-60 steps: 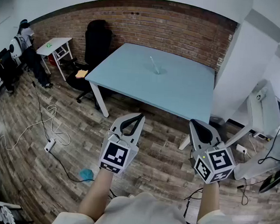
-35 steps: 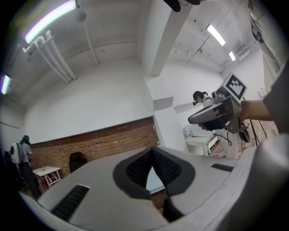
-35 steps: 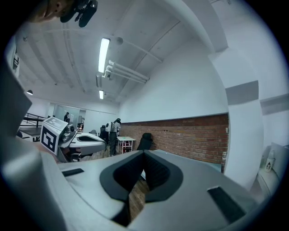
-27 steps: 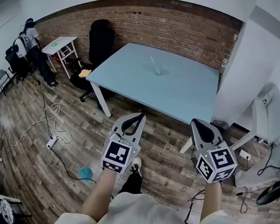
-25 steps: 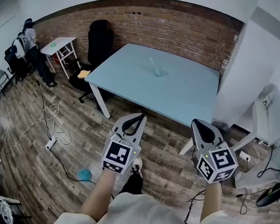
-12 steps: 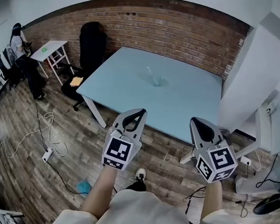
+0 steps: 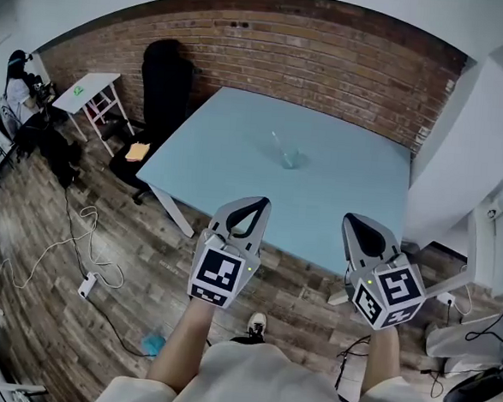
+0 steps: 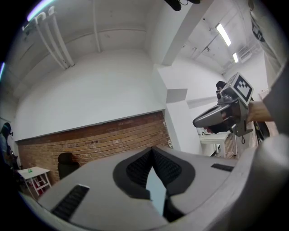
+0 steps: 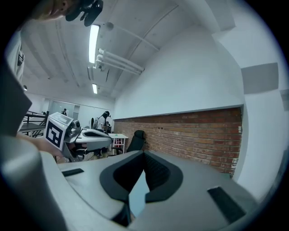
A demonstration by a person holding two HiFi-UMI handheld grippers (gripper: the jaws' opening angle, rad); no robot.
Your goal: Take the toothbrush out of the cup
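A clear cup (image 7: pixel 289 161) stands near the middle of the light-blue table (image 7: pixel 230 143), with a toothbrush (image 7: pixel 279 144) in it that leans to the left. Both grippers hang in the air over the floor, well short of the cup, at the table's near edge. My left gripper (image 7: pixel 261 203) has its jaws shut with nothing between them, and its tips meet in the left gripper view (image 8: pixel 152 149). My right gripper (image 7: pixel 353 220) is also shut and empty (image 9: pixel 143 154). The cup shows in neither gripper view.
A brick wall (image 7: pixel 330 64) runs behind the table. At the table's left stand a black office chair (image 7: pixel 162 74) and a small white side table (image 7: pixel 89 90). Cables (image 7: pixel 86 236) lie on the wooden floor. A white column (image 7: pixel 479 143) rises at the right.
The view has come nearer to the table, so the table and cup sit lower and larger in the head view. Both grippers keep the same stand, shut and empty.
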